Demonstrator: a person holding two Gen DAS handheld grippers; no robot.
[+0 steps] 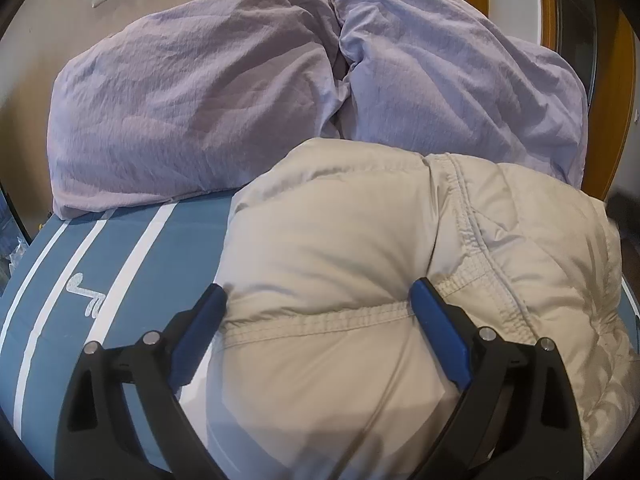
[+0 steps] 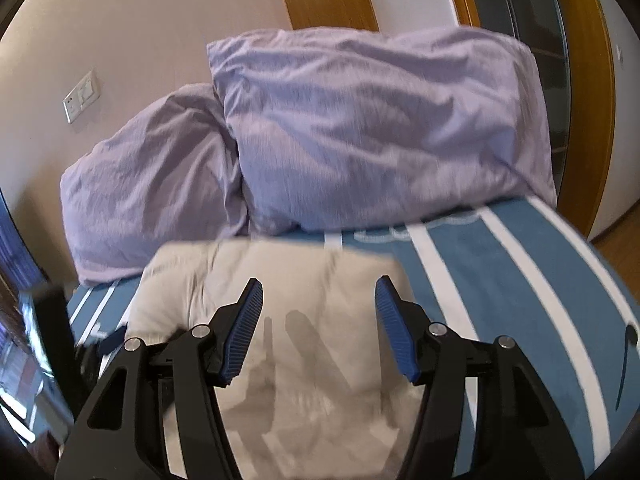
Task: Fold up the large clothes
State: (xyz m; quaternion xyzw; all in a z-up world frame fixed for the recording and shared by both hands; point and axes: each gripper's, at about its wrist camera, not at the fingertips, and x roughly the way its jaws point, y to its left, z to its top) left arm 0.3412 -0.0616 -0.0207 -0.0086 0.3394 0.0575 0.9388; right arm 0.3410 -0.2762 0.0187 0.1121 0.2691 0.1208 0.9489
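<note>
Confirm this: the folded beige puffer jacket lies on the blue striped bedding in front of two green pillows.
One detail is wrong: the pillows are lilac, not green, as the right wrist view shows. The rest stands: the folded beige puffer jacket lies on the blue striped bedding in front of the two pillows.

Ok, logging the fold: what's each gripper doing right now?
Left gripper: open, fingers straddling the jacket, not visibly pinching.
Right gripper: open, empty, above the jacket.

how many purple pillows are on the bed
2: one pillow on the left by the wall socket, the other pillow to its right, leaning against it. Nothing suggests more hidden.
</note>
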